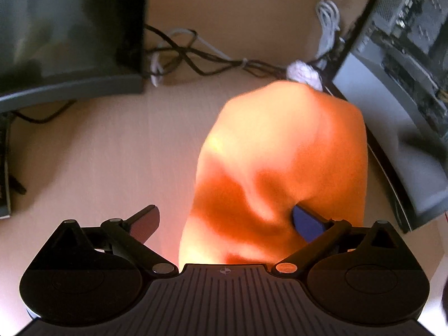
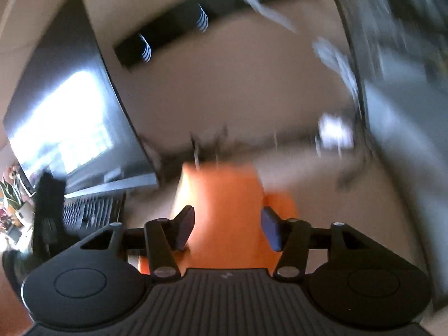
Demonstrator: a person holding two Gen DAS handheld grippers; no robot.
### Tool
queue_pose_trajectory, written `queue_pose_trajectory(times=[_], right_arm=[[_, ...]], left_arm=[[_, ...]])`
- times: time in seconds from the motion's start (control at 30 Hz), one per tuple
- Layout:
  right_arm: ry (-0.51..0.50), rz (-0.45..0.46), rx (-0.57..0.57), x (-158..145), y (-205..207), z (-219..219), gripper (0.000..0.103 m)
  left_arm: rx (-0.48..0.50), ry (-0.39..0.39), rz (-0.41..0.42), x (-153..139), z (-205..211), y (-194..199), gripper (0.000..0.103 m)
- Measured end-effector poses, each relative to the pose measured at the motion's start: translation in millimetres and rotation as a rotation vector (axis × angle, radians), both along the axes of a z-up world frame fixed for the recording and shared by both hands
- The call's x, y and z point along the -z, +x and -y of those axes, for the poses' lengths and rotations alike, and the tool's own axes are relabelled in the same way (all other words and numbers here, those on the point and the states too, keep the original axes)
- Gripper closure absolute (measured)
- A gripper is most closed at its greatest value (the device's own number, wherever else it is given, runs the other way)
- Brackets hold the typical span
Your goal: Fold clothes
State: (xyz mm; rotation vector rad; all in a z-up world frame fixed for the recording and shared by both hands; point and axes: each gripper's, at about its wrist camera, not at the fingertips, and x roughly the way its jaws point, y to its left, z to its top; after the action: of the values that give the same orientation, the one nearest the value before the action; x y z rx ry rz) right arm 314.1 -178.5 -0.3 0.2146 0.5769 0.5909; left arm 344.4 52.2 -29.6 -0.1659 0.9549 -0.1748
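Both tongs stand spread wide: the left gripper (image 1: 226,224) has one orange garment (image 1: 280,162) draped against its right finger, unpinched; the right gripper (image 2: 228,229) straddles it mid-desk (image 1: 98,151), before one monitor (image 1: 70,28).

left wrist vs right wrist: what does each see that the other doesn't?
Left wrist only: dark cables tangled along the desk's back edge, a white cable bundle, and the left gripper, wide open, its right finger part-hidden by cloth.

Right wrist only: a keyboard below the monitor, a black bar on the wall, and the right gripper, open, straddling the cloth. This view is heavily blurred.

Both: the orange garment on the beige desk, the dark monitor at left, and an open computer case at right.
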Motion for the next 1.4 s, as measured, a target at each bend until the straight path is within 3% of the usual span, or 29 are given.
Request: queue_pose_trajectory(times=[0.1,0.23,0.3,0.47,0.6,0.7,0.77,0.87,0.97,1.1,1.27,1.33,1.4], right_arm=[[-0.043,0.054,-0.066,3.5,30.2,-23.2,0.045],[-0.178,-0.079,0.024,62.5,77.9,-41.1,0.043],[-0.163,-0.089,0.069,78.2,73.5,-31.3,0.038],[-0.205,-0.037,0.079,70.4,57.5,-31.4,0.036],[-0.261,0.085,0.124,46.5,58.6,-42.0,0.033],[-0.395,0.143,0.169,52.8,48.3,-49.1,0.025],[-0.468,0.115,0.175,71.9,48.2,-53.5,0.025],[-0.433,0.083,0.196,84.6,52.1,-50.4,0.022],[-0.394,0.037,0.204,82.7,59.3,-47.8,0.021],[-0.383,0.026,0.19,81.8,55.7,-38.6,0.02],[-0.305,-0.004,0.192,65.7,48.5,-23.1,0.017],[-0.25,0.009,0.208,51.7,40.1,-13.3,0.0],[-0.238,0.035,0.228,41.9,31.5,-6.5,0.0]], left_arm=[[0.02,0.008,-0.009,1.4,7.6,-1.9,0.0],[0.004,0.027,0.001,-10.2,3.3,-7.8,0.0],[-0.003,0.02,0.012,-18.8,-3.3,-16.1,0.0],[-0.018,0.032,0.009,-18.9,-14.6,-30.3,0.0],[-0.028,0.071,-0.019,-10.2,-20.3,-34.7,0.0],[-0.045,0.07,-0.02,-7.3,-22.3,-33.5,0.0],[-0.047,0.076,-0.022,-5.0,-21.2,-32.5,0.0],[-0.049,0.089,-0.022,-5.3,-18.7,-32.3,0.0],[-0.014,0.072,0.03,-17.8,-14.7,-33.0,0.0],[0.068,-0.054,0.112,-36.3,-9.9,-39.0,0.0],[0.106,0.036,0.058,-20.0,14.3,-32.5,0.0],[0.113,0.043,0.037,-14.2,19.1,-31.9,0.0],[0.113,0.033,0.028,-10.7,18.9,-33.7,0.0]])
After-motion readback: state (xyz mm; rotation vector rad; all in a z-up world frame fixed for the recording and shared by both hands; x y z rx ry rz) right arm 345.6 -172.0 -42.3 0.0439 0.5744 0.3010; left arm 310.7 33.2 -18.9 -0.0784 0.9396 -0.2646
